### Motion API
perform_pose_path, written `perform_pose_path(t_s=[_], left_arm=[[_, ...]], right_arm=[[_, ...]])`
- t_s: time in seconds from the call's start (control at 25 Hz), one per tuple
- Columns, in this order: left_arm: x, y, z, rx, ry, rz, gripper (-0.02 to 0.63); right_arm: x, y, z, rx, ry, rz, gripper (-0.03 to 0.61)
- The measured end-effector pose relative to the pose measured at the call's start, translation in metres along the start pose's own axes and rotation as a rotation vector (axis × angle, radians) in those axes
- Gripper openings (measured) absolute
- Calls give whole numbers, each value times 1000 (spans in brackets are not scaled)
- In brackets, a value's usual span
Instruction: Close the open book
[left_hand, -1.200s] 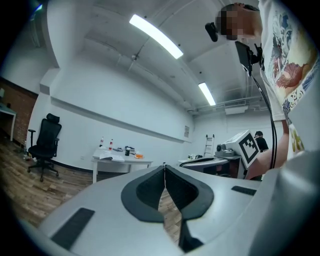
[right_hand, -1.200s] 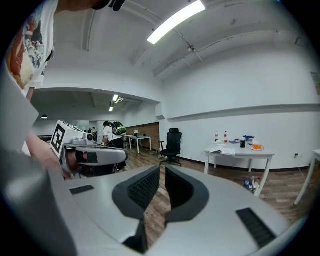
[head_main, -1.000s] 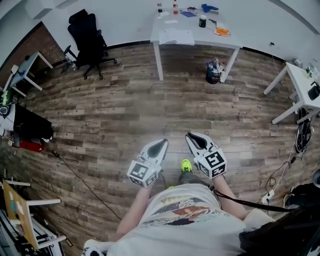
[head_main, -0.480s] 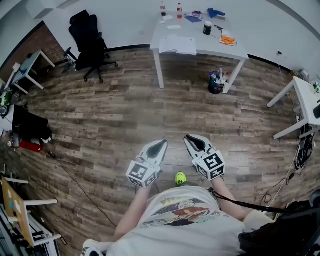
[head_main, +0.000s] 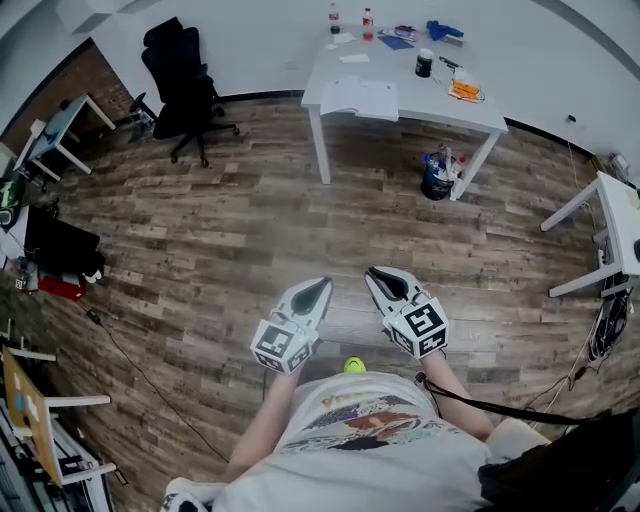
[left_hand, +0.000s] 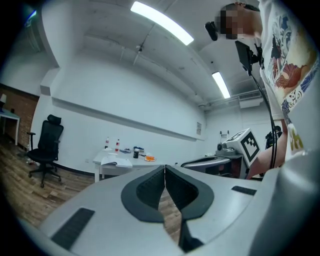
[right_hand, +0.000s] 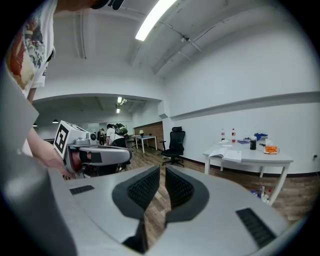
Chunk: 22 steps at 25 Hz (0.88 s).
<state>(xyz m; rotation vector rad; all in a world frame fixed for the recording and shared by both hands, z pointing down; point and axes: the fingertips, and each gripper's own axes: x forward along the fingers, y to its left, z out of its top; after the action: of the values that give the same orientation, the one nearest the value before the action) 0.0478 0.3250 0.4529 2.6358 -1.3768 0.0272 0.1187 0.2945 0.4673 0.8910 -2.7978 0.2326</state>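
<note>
A white table (head_main: 425, 98) carries an open book (head_main: 360, 97), two bottles (head_main: 334, 18) and a dark cup (head_main: 424, 63).

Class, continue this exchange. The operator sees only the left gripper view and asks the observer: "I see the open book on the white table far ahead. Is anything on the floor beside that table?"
Observer: Yes. The head view shows a dark bucket with things in it by the right-hand leg of the white table.
Operator: Is the right gripper holding anything?
Observer: No. In its own view its jaws are closed with nothing between them.
Operator: Is anyone else around?
Observer: The right gripper view shows people standing at the room's far end.
</note>
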Motion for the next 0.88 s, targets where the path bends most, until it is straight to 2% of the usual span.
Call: perform_pose_path(t_s=[0.36, 0.64, 0.88], left_arm=[[33, 31, 10, -7, -1, 11, 12], [63, 77, 17, 1, -8, -24, 12], [103, 136, 43, 19, -33, -49, 12]], right_arm=[[24, -35, 7, 13, 14, -9, 34], [65, -61, 17, 10, 18, -42, 34], [120, -93, 46, -6, 5, -68, 34]])
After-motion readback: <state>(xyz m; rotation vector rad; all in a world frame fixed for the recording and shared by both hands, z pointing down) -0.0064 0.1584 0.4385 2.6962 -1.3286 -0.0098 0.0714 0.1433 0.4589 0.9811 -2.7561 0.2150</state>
